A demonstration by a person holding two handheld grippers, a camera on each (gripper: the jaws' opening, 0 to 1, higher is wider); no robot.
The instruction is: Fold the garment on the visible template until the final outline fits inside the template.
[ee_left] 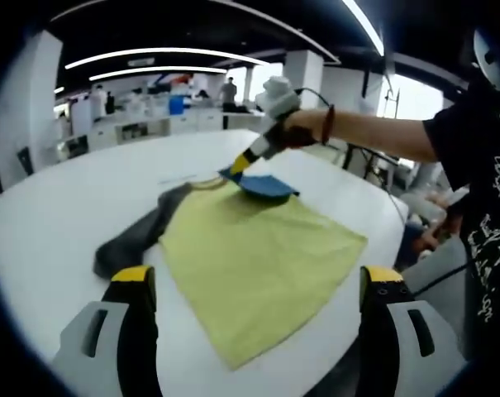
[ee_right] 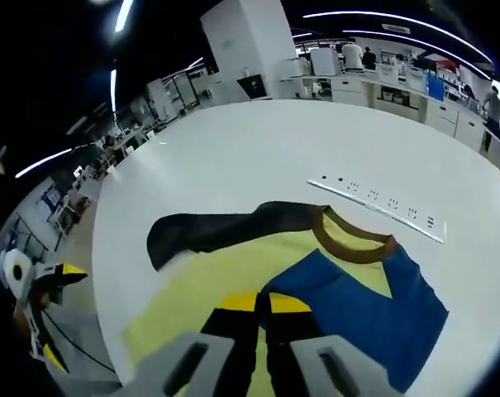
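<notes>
jaws of the right gripper are pressed together with no gap between their yellow tips, and they sit on the yellow cloth shirt right at the edge of its blue sleeve; whether they pinch any fabric i cannot tell. in the left gripper view the same right gripper comes down at a slant onto that blue sleeve, held by a person's hand with a bare forearm stretched out from the right and a dark band at the wrist. the left gripper hangs above the near hem of the shirt with its jaws released and wide apart, nothing between them.

the shirt lies flat, spread across the round white surface, with a brown ribbed collar and a dark grey sleeve trailing off on the side away from the blue one. just beyond the collar a long white power strip lies on the surface, apart from the shirt.

the person's black printed t-shirt shows at the right edge of the left gripper view. farther back are white pillars, desks and ceiling light strips of an open office, with people standing well away.
</notes>
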